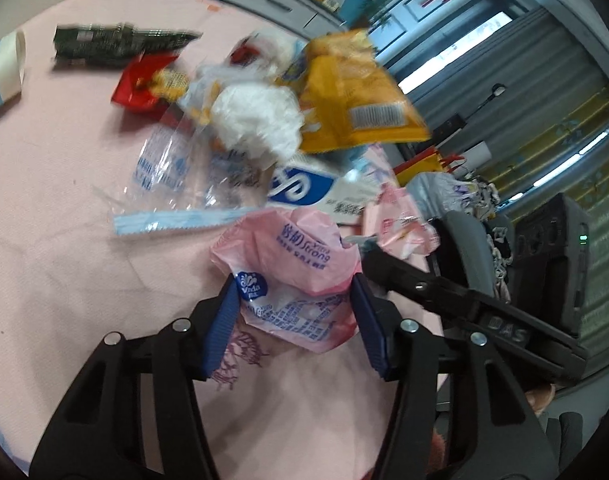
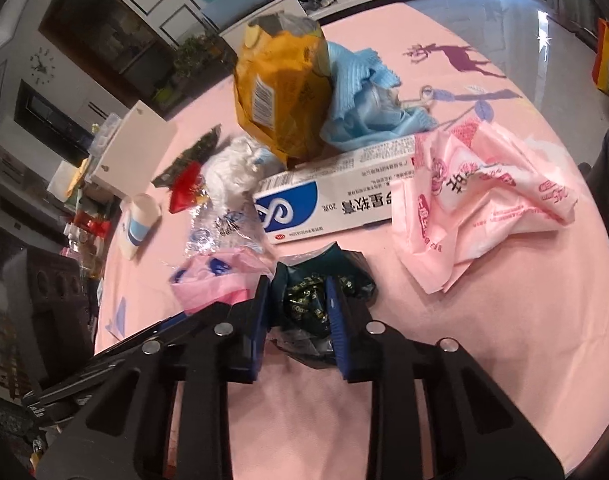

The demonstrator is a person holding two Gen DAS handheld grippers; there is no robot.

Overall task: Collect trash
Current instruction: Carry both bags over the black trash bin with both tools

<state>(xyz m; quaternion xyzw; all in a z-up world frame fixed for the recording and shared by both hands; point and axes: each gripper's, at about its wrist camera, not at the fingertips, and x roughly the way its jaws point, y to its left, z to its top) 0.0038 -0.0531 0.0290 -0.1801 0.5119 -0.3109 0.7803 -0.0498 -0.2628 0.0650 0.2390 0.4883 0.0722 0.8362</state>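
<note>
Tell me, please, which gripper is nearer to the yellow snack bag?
Neither clearly. The left gripper is closed on a pink tissue wrapper, the right gripper on a dark green wrapper, and the yellow snack bag lies well beyond both.

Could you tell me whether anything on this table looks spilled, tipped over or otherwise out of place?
Yes: a paper cup lies on its side near the table's edge, and crumpled wrappers litter the pink tablecloth, with a yellow snack bag heaped on top.
</note>
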